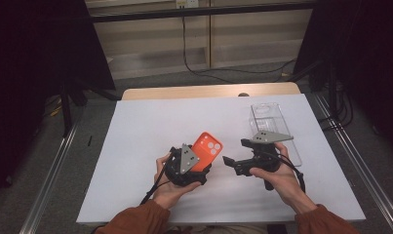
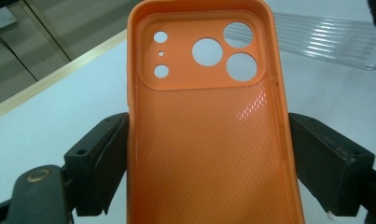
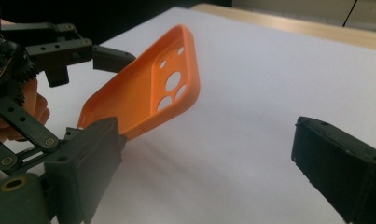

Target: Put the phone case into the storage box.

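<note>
Two grippers are up over the white desk, and you already have the orange phone case in your left gripper. Its jaws are closed on the case's two long edges, low down near the plain end, so the camera-cutout end sticks up and out, clear of the desk. In the left gripper view you are looking into the hollow inner side, with the textured back panel and the round lens holes at the top.

Your right gripper stands just beside the case with its jaws spread wide and nothing between them — in the right gripper view the case hangs off to the left, apart from both jaws.

Expect the case to be light and, by the look of it, a soft rubbery shell: it should flex if squeezed across the open side, so the side walls may bow inward under a hard grip. The surface looks matte and should not slip much. If you take it with the right gripper, go for the free upper end, across the long edges beside the camera cutout, where the thicker rim should stiffen it.

A clear plastic tray lies flat on the desk beyond your right hand.
</note>
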Motion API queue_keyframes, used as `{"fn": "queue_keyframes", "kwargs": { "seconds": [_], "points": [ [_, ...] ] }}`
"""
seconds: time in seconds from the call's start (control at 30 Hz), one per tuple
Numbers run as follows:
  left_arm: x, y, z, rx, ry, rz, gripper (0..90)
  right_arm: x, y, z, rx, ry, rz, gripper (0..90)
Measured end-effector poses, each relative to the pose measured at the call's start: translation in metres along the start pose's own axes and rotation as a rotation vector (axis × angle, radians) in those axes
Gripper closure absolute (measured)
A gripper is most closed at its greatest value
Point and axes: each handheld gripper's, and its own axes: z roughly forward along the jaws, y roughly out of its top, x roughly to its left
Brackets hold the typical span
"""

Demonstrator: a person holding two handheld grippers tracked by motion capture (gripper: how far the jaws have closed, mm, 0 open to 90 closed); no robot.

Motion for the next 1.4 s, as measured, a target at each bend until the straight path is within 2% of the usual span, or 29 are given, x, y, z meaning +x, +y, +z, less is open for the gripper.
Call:
{"fn": "queue_keyframes", "kwargs": {
  "seconds": [0.1,0.17,0.23,0.33,0.4,0.47,0.63,0.7,0.83,0.9,0.93,1.03,1.33,1.4],
  "points": [
    [-0.002,0.001,0.001,-0.001,0.005,0.012,16.2,-0.004,0.004,0.001,0.046,0.030,0.040,7.6],
    [-0.004,0.002,0.003,-0.005,0.006,0.013,16.2,-0.005,0.007,0.003,0.096,0.059,0.070,8.3],
    [-0.005,0.002,0.003,-0.006,0.008,0.015,16.2,-0.005,0.009,0.004,0.111,0.068,0.094,8.3],
    [-0.006,0.002,0.005,-0.009,0.010,0.018,16.2,-0.004,0.012,0.004,0.101,0.039,0.099,8.1],
    [-0.008,0.002,0.006,-0.013,0.019,0.015,16.2,-0.006,0.013,0.005,0.101,0.036,0.099,8.4],
    [-0.009,0.002,0.006,-0.008,0.027,0.029,16.2,-0.006,0.014,0.006,0.116,0.023,0.097,13.2],
    [-0.011,0.002,0.007,-0.009,0.039,0.039,16.2,-0.003,0.016,0.010,0.113,0.005,0.073,10.3],
    [-0.011,0.002,0.007,-0.011,0.044,0.042,16.2,-0.001,0.018,0.011,0.112,-0.017,0.071,10.1],
    [-0.012,0.001,0.008,-0.012,0.054,0.048,16.2,0.001,0.021,0.014,0.117,-0.027,0.073,21.7],
    [-0.012,0.001,0.008,-0.008,0.066,0.058,16.2,0.005,0.021,0.014,0.106,-0.062,0.058,30.6],
    [-0.012,0.001,0.008,-0.009,0.068,0.057,16.2,0.006,0.021,0.014,0.109,-0.073,0.069,33.6],
    [-0.013,0.001,0.009,-0.010,0.076,0.059,16.2,0.006,0.022,0.015,0.122,-0.058,0.118,40.4],
    [-0.014,0.000,0.010,-0.005,0.085,0.073,16.2,0.003,0.023,0.025,0.182,-0.040,0.190,50.6],
    [-0.014,0.000,0.010,0.000,0.075,0.074,16.3,0.002,0.023,0.026,0.194,-0.032,0.206,52.0]
  ]
}}
